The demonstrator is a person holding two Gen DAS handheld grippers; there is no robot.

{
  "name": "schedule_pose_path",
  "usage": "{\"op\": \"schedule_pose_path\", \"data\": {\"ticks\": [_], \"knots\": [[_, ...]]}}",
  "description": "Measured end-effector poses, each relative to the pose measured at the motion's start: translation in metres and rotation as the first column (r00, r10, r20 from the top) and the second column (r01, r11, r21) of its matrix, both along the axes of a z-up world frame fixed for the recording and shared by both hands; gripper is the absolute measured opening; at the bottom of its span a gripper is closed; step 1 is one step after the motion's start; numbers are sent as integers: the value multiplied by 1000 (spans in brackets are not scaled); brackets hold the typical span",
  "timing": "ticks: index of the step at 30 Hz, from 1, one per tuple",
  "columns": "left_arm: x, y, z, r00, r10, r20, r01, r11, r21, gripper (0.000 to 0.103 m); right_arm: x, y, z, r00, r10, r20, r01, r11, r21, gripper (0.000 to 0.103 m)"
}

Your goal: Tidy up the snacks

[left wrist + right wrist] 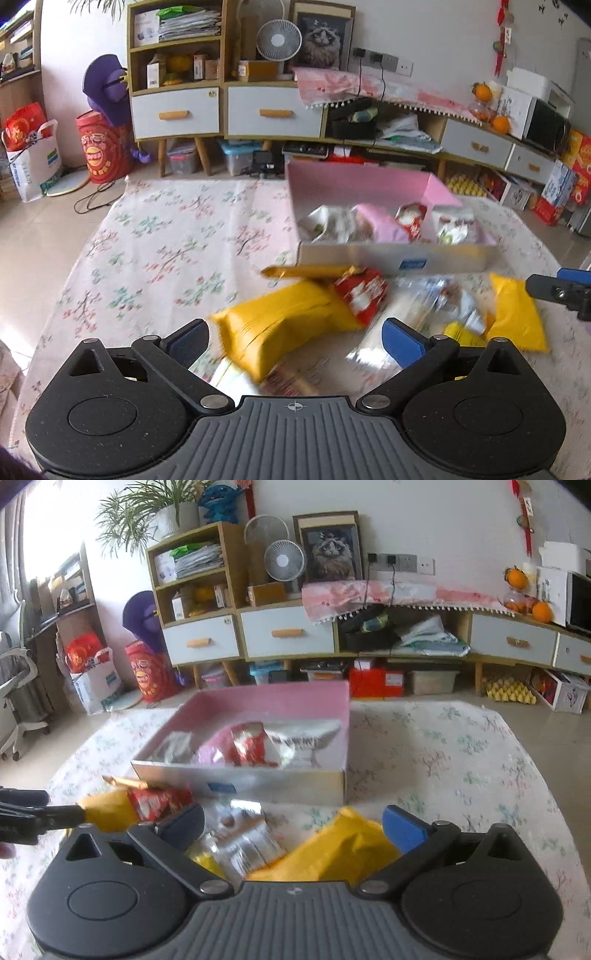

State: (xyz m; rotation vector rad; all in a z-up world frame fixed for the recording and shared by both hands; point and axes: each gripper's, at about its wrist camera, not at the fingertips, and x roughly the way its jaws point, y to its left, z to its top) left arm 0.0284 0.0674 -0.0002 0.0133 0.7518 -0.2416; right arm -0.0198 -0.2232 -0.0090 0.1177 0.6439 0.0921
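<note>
Left claw (295, 338) spread wide, blue pads clear of everything, hovering above a blurred yellow packet (284, 325) that lies between the fingers without being pressed. Right claw (293, 825) likewise released, jaws at full spread, poised over a second yellow packet (332, 853) and a clear plastic wrapper (247, 842), gripping neither. Loose snacks heaped on the floral-clothed tabletop (155, 236) just in front of the box: a gold stick-shaped wrapper (306, 271) nearest the box wall, a red packet (364, 290) touching the first yellow packet, then the clear wrapper beside it. Pink-lined cardboard box (391, 258) open at the top, standing behind the pile, already holding several snacks: silvery-white bags (328, 221), a pink pouch (384, 223) and a red-and-white packet (412, 218), crowded together toward the near side. In the left wrist view, tip of the right claw showing at the right edge, close to the second yellow packet; in the right wrist view, tip of the left claw reaching in from the left edge, near the first yellow packet. Behind the tabletop, a low cabinet (288, 635) with white drawers, a small fan (284, 561) and a framed cat picture (332, 554) against the wall.
</note>
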Motion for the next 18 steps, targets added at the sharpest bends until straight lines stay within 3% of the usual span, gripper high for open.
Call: {"op": "schedule_pose_path", "data": {"ticks": [8, 13, 18], "knots": [[-12, 27, -22, 1000, -23, -15, 23, 999, 22, 101, -19, 3, -22, 999, 37, -40, -38, 998, -45, 90], [-16, 36, -28, 999, -8, -52, 6, 999, -43, 101, -21, 6, -35, 997, 43, -64, -49, 995, -91, 90], [-13, 32, -32, 993, 35, -113, -46, 995, -91, 100, -15, 0, -35, 998, -4, -69, 0, 998, -61, 90]]}}
